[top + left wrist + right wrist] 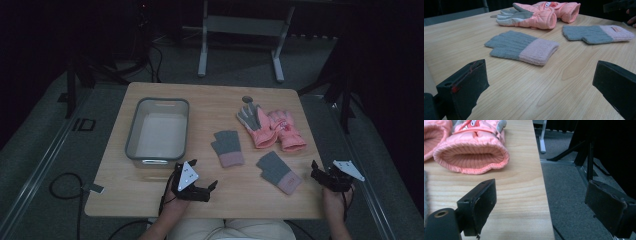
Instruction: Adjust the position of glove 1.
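On the wooden table [150, 200] lie two grey knit gloves with pink cuffs, one in the middle [228, 148] and one to its right [279, 171]. Behind them two pink padded gloves [257, 125] [287, 130] rest side by side. My left gripper [204, 173] hovers open near the front edge, facing the nearer knit glove [522, 47], its jaws [539, 85] wide apart over bare wood. My right gripper [326, 170] is open at the table's right edge. One of its jaws is over the wood and the other over the floor [544, 202], with a pink glove's cuff [471, 155] ahead.
A grey plastic bin [157, 131] stands at the table's left, behind the left gripper. A small dark round disc [247, 98] sits near the far edge. Grey carpet [569, 195] lies past the right edge. A metal stand [240, 30] is beyond the table, and cables [65, 185] trail at the left.
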Available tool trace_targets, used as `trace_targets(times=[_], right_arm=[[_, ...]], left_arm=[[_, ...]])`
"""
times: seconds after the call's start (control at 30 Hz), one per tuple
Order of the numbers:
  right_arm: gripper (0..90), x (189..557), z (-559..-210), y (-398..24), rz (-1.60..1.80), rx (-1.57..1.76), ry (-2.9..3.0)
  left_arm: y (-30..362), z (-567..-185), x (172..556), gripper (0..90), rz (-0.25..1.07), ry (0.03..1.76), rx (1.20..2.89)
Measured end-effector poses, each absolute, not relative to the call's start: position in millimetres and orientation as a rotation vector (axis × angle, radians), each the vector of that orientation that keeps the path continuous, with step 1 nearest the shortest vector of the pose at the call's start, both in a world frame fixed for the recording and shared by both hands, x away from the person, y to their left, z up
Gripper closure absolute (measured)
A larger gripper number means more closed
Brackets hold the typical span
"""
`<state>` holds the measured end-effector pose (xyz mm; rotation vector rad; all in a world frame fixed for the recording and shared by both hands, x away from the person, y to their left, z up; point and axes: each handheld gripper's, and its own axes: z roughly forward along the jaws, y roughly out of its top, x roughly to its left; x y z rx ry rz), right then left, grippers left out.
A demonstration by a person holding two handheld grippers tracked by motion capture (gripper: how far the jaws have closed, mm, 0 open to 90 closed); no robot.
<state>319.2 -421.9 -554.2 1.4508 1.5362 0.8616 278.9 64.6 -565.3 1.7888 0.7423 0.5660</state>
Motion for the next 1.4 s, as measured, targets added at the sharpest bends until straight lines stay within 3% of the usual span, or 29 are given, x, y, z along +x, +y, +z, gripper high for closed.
trace_targets(times=[0.67,1.4], right_arm=[[10.1,317,-545,-420,0.859,1.531,1.618],[10.0,347,-484,-401,0.930,1.472,1.709]], left_arm=[[65,-565,279,0.0,0.565,0.760,1.778],[65,-565,279,0.0,0.561,0.760,1.781]])
